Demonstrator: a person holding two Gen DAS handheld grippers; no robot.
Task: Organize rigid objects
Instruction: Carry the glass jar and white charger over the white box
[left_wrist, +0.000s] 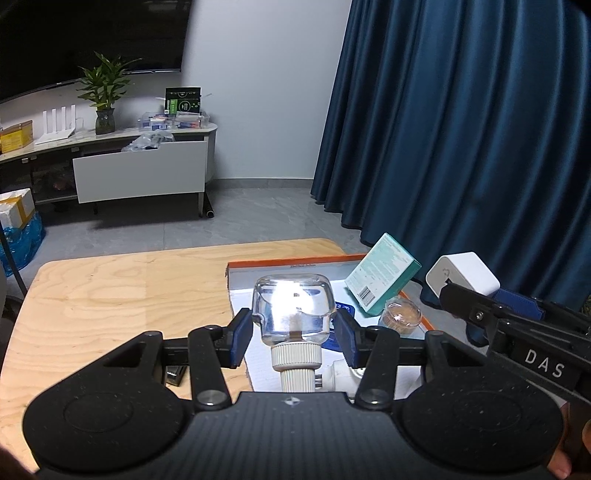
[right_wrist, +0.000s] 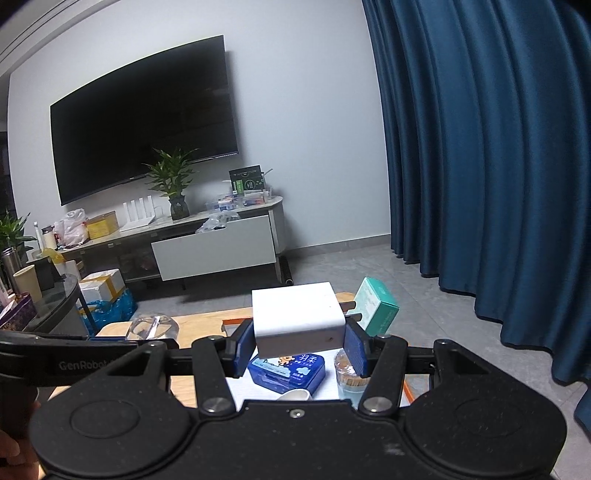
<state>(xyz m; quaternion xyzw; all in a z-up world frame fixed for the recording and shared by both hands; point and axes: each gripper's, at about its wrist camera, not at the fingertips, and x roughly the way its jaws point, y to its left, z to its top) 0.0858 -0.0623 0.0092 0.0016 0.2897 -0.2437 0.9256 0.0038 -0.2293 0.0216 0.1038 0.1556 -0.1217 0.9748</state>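
Note:
My left gripper (left_wrist: 294, 330) is shut on a clear glass bottle (left_wrist: 293, 308) with a white ribbed cap, held above an orange-rimmed tray (left_wrist: 291, 263) on the wooden table. My right gripper (right_wrist: 299, 345) is shut on a white cube-shaped charger (right_wrist: 297, 317) and holds it over the tray; the charger also shows in the left wrist view (left_wrist: 463, 275). In the tray lie a blue tin (right_wrist: 286, 371), a small clear jar of toothpicks (left_wrist: 402, 315) and a teal box (left_wrist: 382, 275) leaning at the far right corner.
The light wooden table (left_wrist: 110, 295) extends left of the tray. A dark blue curtain (left_wrist: 461, 129) hangs to the right. A TV cabinet (left_wrist: 140, 166) with a plant stands across the grey floor. A small dark object (left_wrist: 173, 374) lies under my left finger.

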